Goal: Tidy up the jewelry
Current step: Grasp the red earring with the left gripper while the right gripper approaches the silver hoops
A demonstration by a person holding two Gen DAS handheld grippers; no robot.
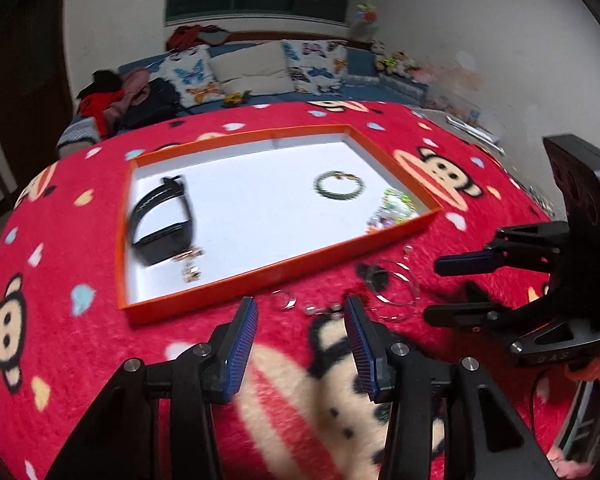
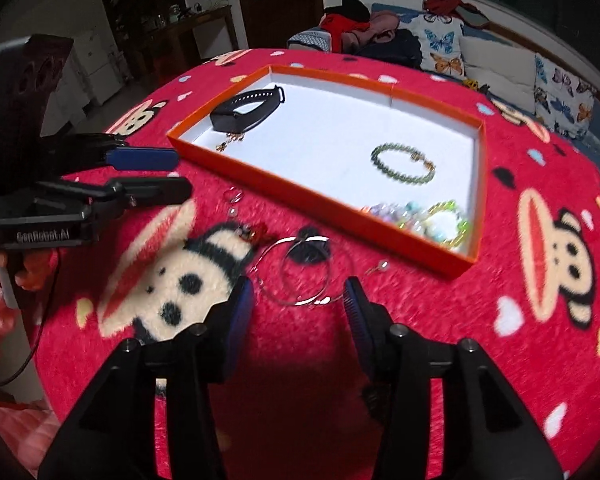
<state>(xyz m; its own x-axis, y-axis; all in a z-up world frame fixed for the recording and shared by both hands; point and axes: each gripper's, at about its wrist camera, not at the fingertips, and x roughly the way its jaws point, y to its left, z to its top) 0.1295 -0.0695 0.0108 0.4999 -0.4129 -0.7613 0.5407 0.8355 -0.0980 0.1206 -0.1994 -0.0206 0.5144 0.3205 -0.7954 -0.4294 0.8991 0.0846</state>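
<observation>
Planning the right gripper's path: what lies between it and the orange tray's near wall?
In the right wrist view, large silver hoop earrings lie on the red blanket between right gripper and orange tray.

Tray [image 2: 324, 196] on blanket [image 2: 520, 360] | watch band [image 2: 248, 106], bracelets [image 2: 404, 162] inside | hoops [image 2: 304, 276] before tray, outside

Orange tray [image 2: 260, 176] holding black band [image 2: 246, 106], green bracelet [image 2: 404, 162], silver hoops [image 2: 304, 276] lying outside on blanket
</observation>
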